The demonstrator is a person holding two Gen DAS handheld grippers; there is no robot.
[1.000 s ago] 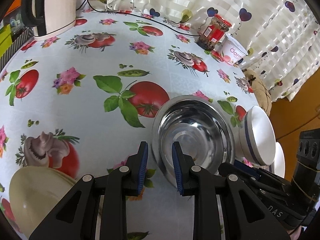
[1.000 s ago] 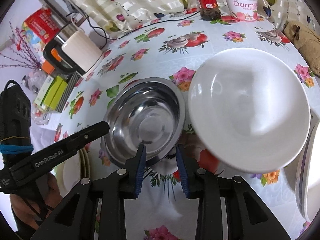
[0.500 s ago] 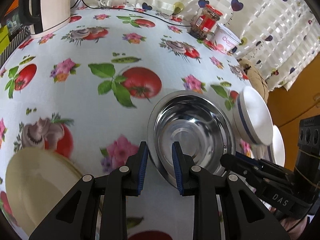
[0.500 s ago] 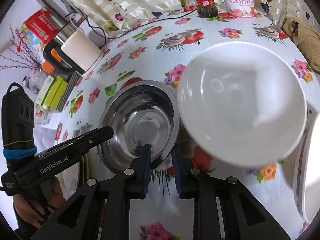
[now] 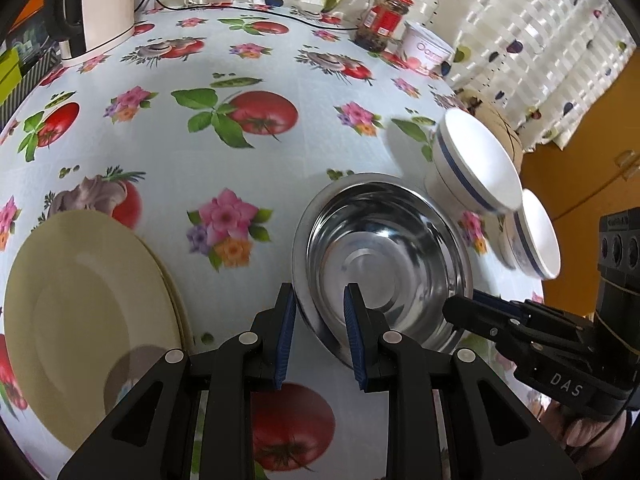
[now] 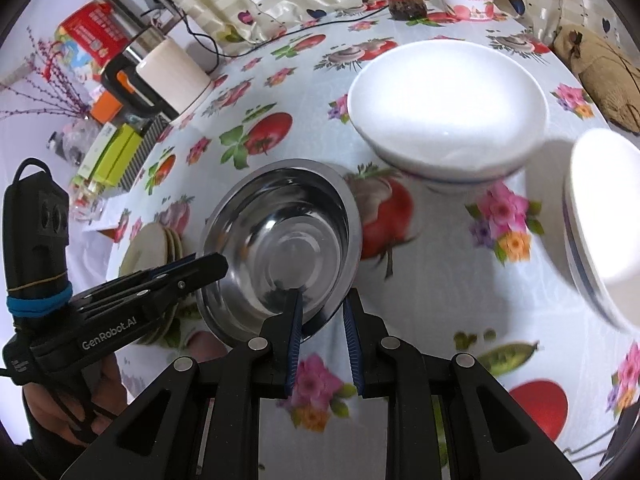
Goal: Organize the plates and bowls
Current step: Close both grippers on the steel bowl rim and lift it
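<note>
Two grippers straddled the rim of one steel bowl (image 5: 384,264) on the flowered tablecloth (image 5: 200,168): the left gripper (image 5: 320,300) at the bowl's 7 o'clock edge, the right gripper (image 6: 322,304) at its 5 o'clock edge in its own view. Whether the pads pressed the rim could not be told. Two white bowls (image 6: 446,112) lay at 1 o'clock, stacked plates (image 5: 88,312) at 9 o'clock.
</note>
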